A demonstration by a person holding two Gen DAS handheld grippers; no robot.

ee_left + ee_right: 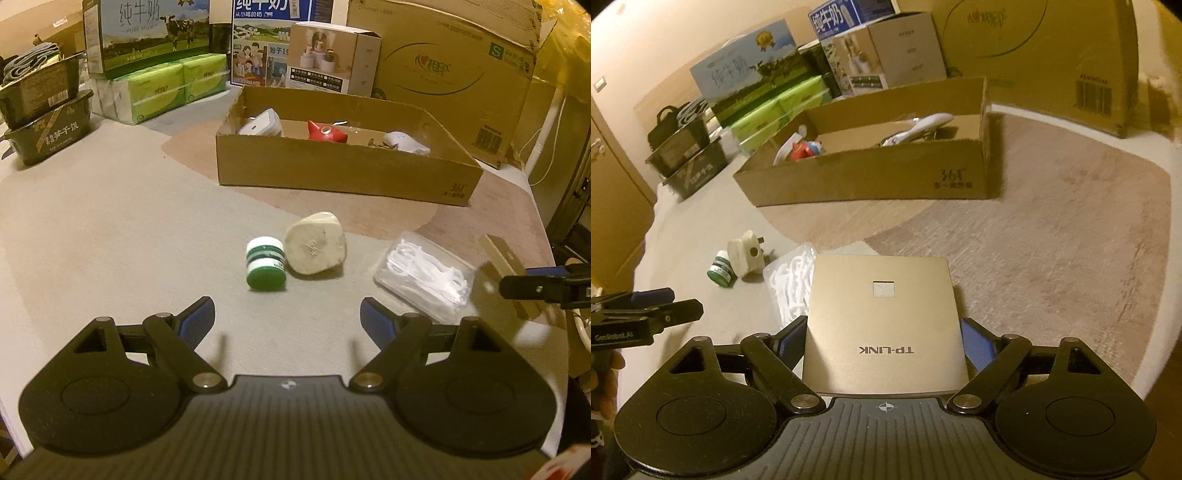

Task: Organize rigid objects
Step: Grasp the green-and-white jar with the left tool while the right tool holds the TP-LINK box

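My right gripper (pixel 884 341) is shut on a flat gold TP-LINK box (pixel 882 325), held above the table; it shows blurred at the right in the left wrist view (pixel 506 273). My left gripper (pixel 288 317) is open and empty, just short of a small green-and-white jar (pixel 265 263) and a cream plug adapter (pixel 316 243). A clear pack of white floss picks (pixel 424 275) lies to their right. The low open cardboard box (pixel 343 170) stands beyond, holding a white device (pixel 260 123), a red item (pixel 327 131) and another white item (pixel 404 142).
Milk cartons (pixel 147 33), green tissue packs (pixel 162 88), a large cardboard box (pixel 454 70) and black food trays (pixel 44 110) line the back. The table edge curves at the right (pixel 1145 332). In the right wrist view the left gripper (pixel 646 314) shows at the left.
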